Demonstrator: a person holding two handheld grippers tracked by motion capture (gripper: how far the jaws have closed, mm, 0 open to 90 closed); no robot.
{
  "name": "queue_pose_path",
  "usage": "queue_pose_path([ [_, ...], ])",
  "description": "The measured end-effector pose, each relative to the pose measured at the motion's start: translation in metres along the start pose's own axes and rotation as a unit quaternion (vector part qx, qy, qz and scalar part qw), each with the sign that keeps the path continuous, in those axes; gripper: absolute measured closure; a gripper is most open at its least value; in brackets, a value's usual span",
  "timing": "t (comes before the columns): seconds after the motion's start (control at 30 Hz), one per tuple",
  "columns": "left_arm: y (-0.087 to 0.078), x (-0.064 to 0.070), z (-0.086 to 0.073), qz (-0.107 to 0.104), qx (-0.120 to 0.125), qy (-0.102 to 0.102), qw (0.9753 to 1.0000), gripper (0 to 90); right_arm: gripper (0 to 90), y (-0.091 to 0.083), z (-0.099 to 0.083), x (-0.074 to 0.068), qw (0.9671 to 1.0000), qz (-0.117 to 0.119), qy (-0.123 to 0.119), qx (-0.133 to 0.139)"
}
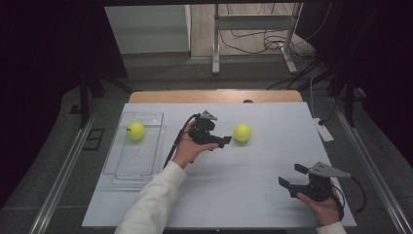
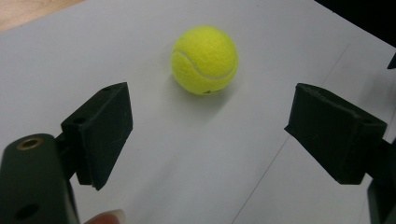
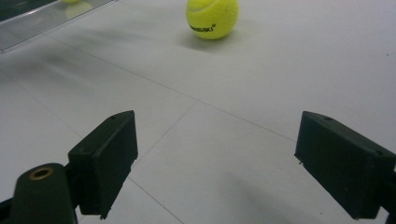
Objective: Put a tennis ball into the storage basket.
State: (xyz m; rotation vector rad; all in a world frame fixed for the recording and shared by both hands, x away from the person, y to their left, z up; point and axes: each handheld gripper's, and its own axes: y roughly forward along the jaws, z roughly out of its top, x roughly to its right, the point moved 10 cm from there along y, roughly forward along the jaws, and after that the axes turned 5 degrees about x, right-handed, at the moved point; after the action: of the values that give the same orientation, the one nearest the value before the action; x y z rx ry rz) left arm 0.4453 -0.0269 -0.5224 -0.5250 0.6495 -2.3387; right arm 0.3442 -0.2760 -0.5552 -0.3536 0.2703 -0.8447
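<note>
the left gripper point(image 1: 225, 142) hovers with its jaws spread wide and nothing between them, aimed at a fuzzy yellow-green tennis ball point(image 1: 242, 132) lying just ahead on the white table point(image 1: 243, 195). the right gripper point(image 1: 291, 176), equally wide and empty, waits near the table's front. a second yellow-green tennis ball point(image 1: 136, 130) already sits inside the clear plastic tray point(image 1: 122, 168) at left, so i'd judge the work half done: this ball awaits grasping and carrying over.

counter point(image 1: 272, 195): white, wooden far edge | floor point(image 1: 160, 73): grey | metal stand point(image 1: 253, 24) with cables point(image 1: 253, 44) behind | dark curtains point(image 1: 44, 73) on both sides
</note>
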Motion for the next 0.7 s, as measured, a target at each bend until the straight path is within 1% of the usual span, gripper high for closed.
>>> queue_pose_path([
  [0.3,0.009,-0.001,0.002,0.0,-0.002,-0.006,1.0,14.0,13.5,0.0,0.0,0.001,1.0,0.0,0.001,0.0],
  [0.57,0.017,0.0,0.005,-0.002,-0.007,-0.002,1.0,14.0,13.4,0.0,0.0,0.0,1.0,-0.001,0.001,0.0],
  [0.7,0.025,0.002,0.006,-0.004,-0.012,-0.002,0.9999,14.0,13.4,0.0,0.0,0.0,1.0,-0.001,0.001,0.0],
])
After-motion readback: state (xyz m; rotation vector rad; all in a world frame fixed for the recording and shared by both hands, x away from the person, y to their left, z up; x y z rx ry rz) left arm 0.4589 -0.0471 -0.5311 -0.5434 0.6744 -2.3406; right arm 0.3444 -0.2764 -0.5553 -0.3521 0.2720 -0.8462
